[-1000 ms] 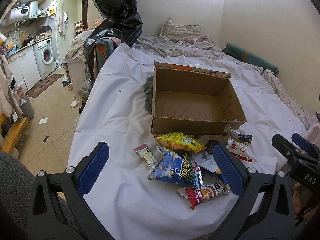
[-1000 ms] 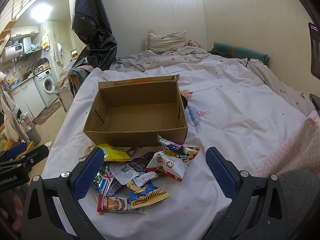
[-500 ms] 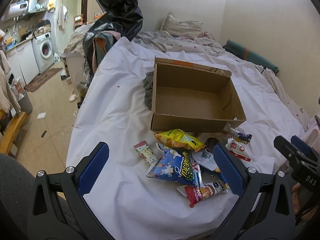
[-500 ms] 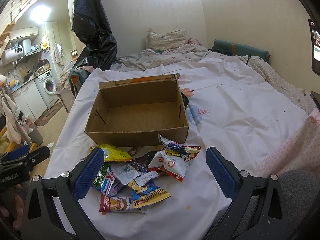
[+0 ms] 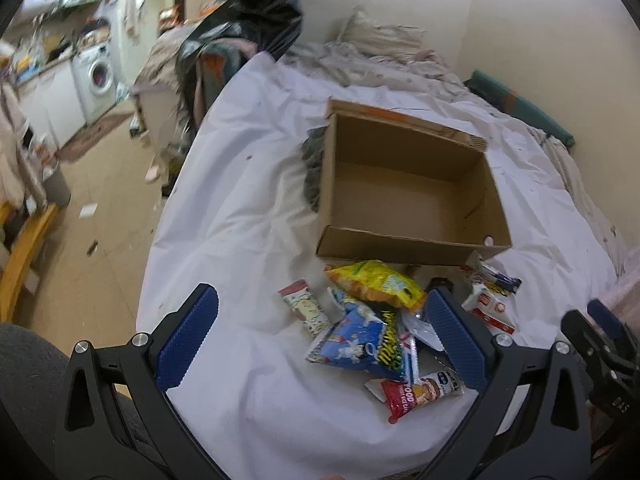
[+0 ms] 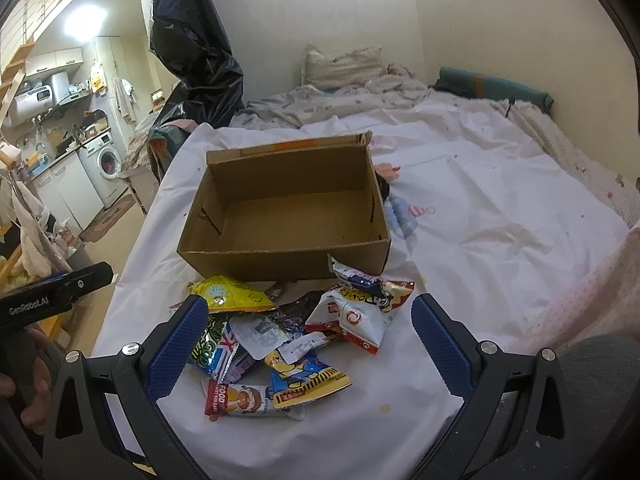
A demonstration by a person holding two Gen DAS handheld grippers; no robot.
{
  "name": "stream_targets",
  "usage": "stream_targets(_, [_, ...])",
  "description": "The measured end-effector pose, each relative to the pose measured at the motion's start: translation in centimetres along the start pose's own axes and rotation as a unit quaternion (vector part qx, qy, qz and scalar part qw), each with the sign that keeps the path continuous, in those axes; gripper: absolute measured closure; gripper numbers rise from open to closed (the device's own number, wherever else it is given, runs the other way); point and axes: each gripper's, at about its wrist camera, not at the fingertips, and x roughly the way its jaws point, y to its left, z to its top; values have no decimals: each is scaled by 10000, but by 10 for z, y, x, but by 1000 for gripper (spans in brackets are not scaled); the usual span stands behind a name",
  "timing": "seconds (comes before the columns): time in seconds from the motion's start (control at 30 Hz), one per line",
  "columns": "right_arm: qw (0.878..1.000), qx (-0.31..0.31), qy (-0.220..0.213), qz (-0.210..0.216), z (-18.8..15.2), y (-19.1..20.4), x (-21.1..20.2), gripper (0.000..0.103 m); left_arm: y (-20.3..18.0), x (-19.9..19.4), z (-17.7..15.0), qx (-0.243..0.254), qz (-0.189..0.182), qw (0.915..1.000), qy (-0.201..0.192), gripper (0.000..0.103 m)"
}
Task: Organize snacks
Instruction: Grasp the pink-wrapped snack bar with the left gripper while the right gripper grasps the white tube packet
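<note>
Left gripper (image 5: 320,340) fingers spread, empty; bed edge leftward. Snack pile (image 5: 372,320) between and ahead. Empty cardboard box (image 6: 288,216) just beyond. Right gripper (image 6: 310,344) fingers spread, empty; bare white sheet (image 6: 500,240) rightward.

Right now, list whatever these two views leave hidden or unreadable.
- Dark packet, right wrist view: buried under other wrappers, print unreadable.
- Gray cloth, left wrist view: mostly hidden behind the cardboard box.
- Kitchen corner by the washing machine, left wrist view: blurred.
- Right gripper, left wrist view: cut off by the edge.
</note>
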Motion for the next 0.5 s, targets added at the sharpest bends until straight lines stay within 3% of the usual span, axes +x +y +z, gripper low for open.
stream_targets(0.17, [9990, 287, 264, 196, 17, -16, 12, 0, 24, 27, 22, -320, 215, 9978, 545, 0])
stream_targets(0.3, [9971, 516, 501, 261, 34, -34, 30, 0, 40, 59, 37, -716, 231, 9913, 1082, 1])
stream_targets(0.4, [9965, 584, 578, 139, 45, -48, 43, 0, 42, 86, 39, -924, 207, 9846, 1472, 8])
stream_targets(0.5, [9960, 674, 589, 53, 50, -58, 53, 0, 46, 117, 25, -1381, 221, 9723, 1872, 23])
